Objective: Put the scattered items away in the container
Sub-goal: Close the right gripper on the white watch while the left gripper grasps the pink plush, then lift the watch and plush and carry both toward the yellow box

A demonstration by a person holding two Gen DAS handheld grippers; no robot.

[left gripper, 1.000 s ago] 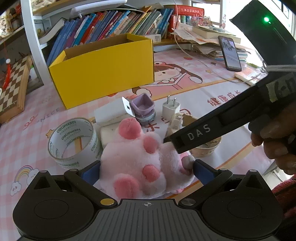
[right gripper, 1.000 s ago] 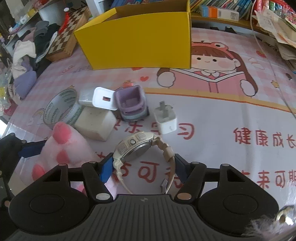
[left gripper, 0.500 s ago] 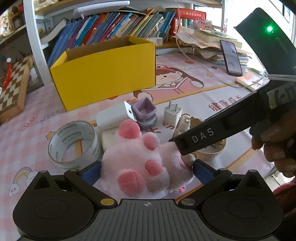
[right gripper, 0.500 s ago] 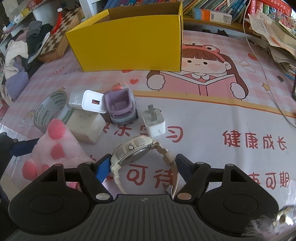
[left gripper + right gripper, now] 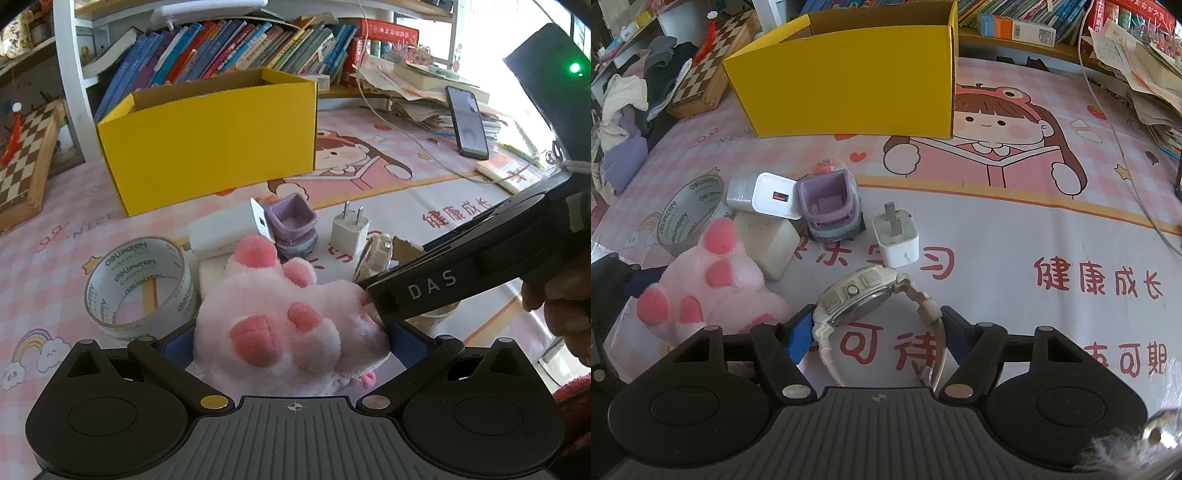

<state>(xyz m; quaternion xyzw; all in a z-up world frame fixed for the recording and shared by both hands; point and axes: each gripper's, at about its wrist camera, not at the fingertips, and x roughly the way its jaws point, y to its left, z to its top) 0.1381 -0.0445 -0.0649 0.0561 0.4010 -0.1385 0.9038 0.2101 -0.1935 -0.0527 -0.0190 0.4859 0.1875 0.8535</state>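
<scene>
The open yellow cardboard box [image 5: 846, 74] stands at the far side of the pink cartoon-printed table mat [image 5: 1034, 229], before the shelf of upright books [image 5: 236, 48]. A wooden chessboard [image 5: 709, 70] lies left of the box. Nearer, in a row from left: clear tape roll [image 5: 690, 214], white charger block [image 5: 764, 195], purple square toy cup [image 5: 831, 206], white two-pin plug adapter [image 5: 895, 240]. The pink plush paw [image 5: 288, 325] lies nearest, between the left gripper's fingers [image 5: 177, 343]; the cream digital wristwatch [image 5: 864, 299] lies right of it, between the right gripper's fingers [image 5: 799, 336].
</scene>
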